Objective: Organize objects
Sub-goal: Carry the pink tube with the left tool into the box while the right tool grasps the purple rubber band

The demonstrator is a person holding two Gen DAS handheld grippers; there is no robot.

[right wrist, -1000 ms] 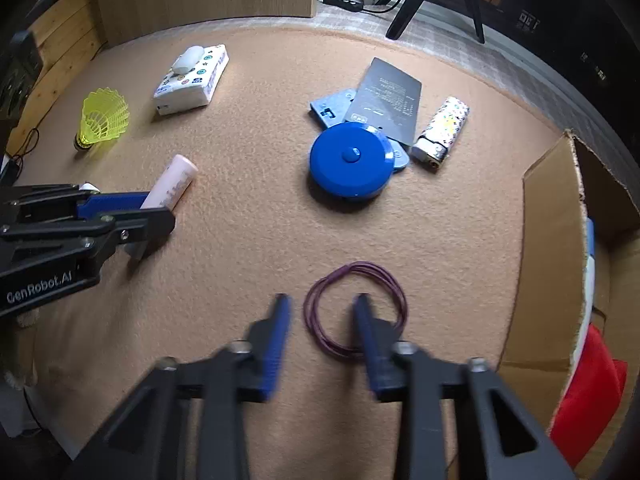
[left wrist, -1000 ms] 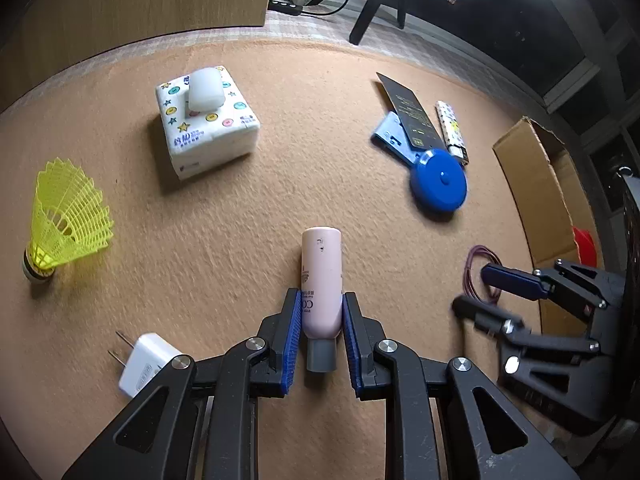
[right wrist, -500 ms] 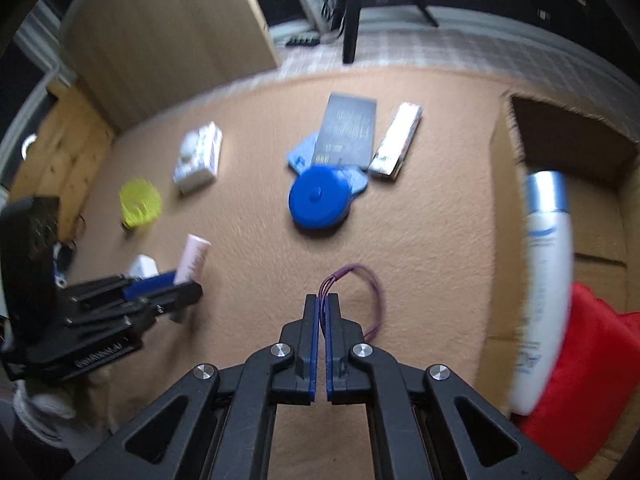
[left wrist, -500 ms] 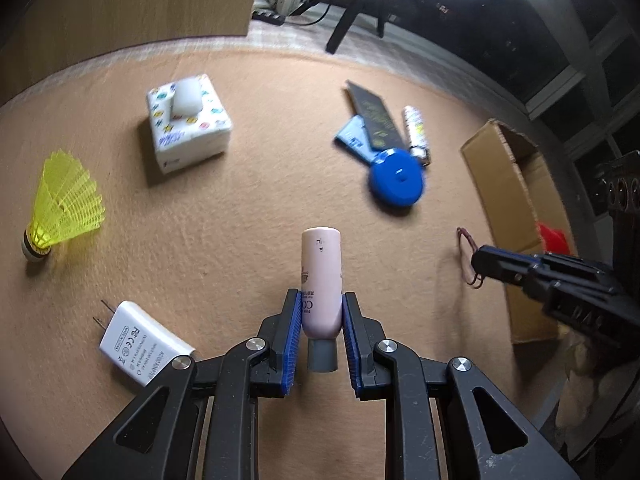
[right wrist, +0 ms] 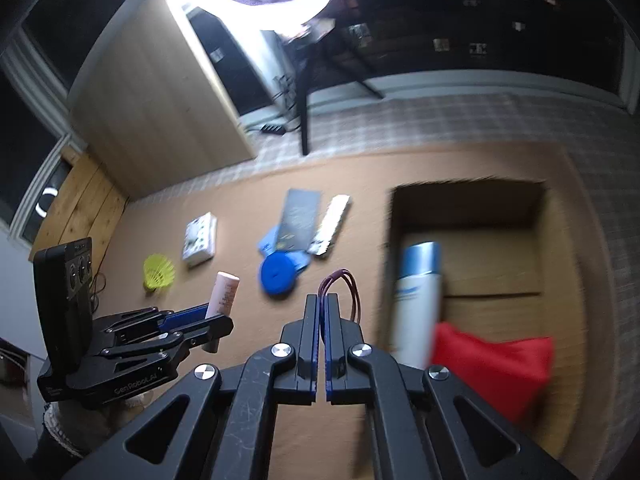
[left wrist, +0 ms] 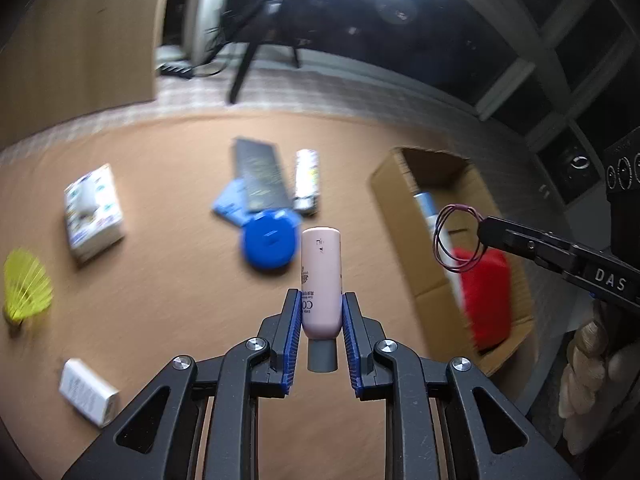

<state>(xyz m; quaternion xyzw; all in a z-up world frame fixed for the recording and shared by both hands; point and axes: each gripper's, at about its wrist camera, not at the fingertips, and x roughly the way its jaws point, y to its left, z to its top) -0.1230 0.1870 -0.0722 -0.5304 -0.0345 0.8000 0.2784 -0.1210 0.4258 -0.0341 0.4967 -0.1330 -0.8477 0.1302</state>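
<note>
My left gripper [left wrist: 320,304] is shut on a pink bottle [left wrist: 321,276] with a grey cap and holds it high above the tan mat; it also shows in the right wrist view [right wrist: 224,294]. My right gripper [right wrist: 322,300] is shut on a purple hair tie [right wrist: 344,290], which hangs from its tips. In the left wrist view the hair tie [left wrist: 456,236] dangles over the open cardboard box [left wrist: 404,216]. The box [right wrist: 560,280] holds a white and blue bottle [right wrist: 416,300] and a red item [right wrist: 500,364].
On the mat lie a blue round tape measure [left wrist: 270,240], a dark flat card [left wrist: 260,178], a patterned lighter [left wrist: 306,180], a tissue pack [left wrist: 94,212], a yellow shuttlecock [left wrist: 26,286] and a white charger [left wrist: 86,392]. A tripod and wooden panel stand behind.
Both grippers have risen well above the mat. The right gripper closed on the hair tie, lifted it and carried it over the box. The left keeps the pink bottle.
</note>
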